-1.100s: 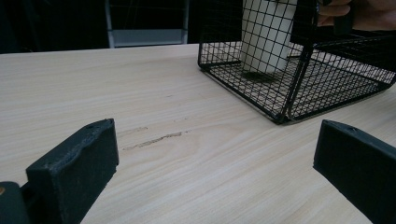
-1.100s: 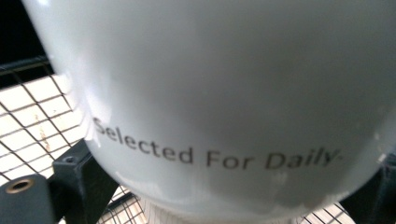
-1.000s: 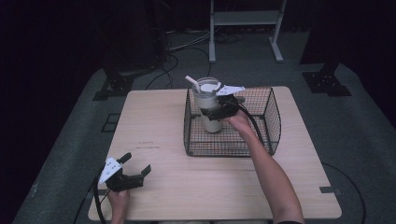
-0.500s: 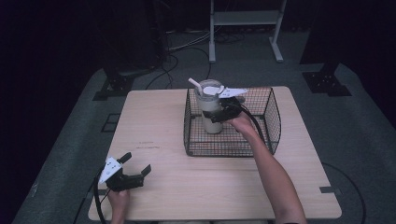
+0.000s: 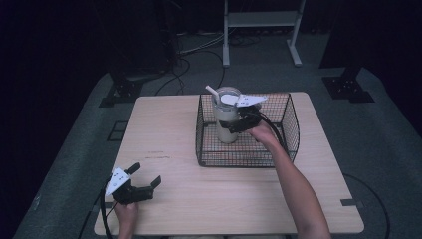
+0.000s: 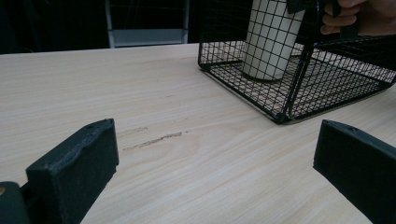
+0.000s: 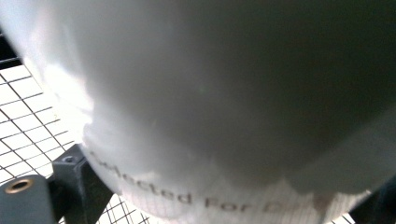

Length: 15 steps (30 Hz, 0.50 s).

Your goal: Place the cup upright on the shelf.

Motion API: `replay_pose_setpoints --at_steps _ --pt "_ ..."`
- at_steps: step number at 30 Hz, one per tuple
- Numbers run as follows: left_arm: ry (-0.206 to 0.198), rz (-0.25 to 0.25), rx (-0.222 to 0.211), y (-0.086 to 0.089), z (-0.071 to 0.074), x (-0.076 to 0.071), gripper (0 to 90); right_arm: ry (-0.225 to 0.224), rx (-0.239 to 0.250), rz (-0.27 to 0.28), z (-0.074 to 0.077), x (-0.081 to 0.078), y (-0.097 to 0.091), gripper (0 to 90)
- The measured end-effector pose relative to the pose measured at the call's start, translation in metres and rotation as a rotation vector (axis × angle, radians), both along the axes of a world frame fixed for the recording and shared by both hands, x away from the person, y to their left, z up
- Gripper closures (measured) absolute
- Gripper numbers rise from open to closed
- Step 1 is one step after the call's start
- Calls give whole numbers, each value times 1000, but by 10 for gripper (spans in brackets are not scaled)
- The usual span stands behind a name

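the right gripper (image 5: 238,121) reached into the black wire basket (image 5: 291,127) on the far right part of the wooden table (image 5: 169,129), and its jaws were clamped around the side of a tall pale cup (image 5: 226,119) with a clear lid and a white straw (image 5: 212,91). in the right gripper view the cup (image 7: 224,93) pressed right up against the camera, its printed lettering readable near the bottom, with one dark jaw touching its wall at the lower left and the other jaw just at the lower right edge; the basket's mesh floor (image 7: 23,116) lay behind it. the jaws were parted by the cup's width and no further. the cup stood upright in the basket's left half, near the far left corner; in the left gripper view its base (image 6: 264,72) sat on the mesh floor, and the person's right hand (image 6: 359,16) gripped a handle above the basket rim.

the left gripper (image 5: 135,185) rested low over the near left corner of the table, well apart from the basket. its jaws were spread wide and held nothing; in the left gripper view the two black pads (image 6: 77,161) framed bare wood with a faint dark scratch (image 6: 152,140) between them and the basket (image 6: 285,112) beyond.
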State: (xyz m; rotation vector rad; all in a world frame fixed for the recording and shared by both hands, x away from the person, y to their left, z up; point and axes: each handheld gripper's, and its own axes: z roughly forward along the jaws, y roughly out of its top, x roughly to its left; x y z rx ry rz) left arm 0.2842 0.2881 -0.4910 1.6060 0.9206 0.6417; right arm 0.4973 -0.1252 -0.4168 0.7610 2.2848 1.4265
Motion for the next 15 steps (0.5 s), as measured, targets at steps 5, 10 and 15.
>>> replay_pose_setpoints --at_steps 5,10,15 --pt "0 0 0 0 0 0 0 -3 -7 7 0 0 -2 67" --pt "-1 -2 0 0 0 0 0 -6 -15 18 -1 -1 -6 72" --pt "-1 -2 -1 0 0 0 0 -4 -30 27 -2 -1 -8 74"
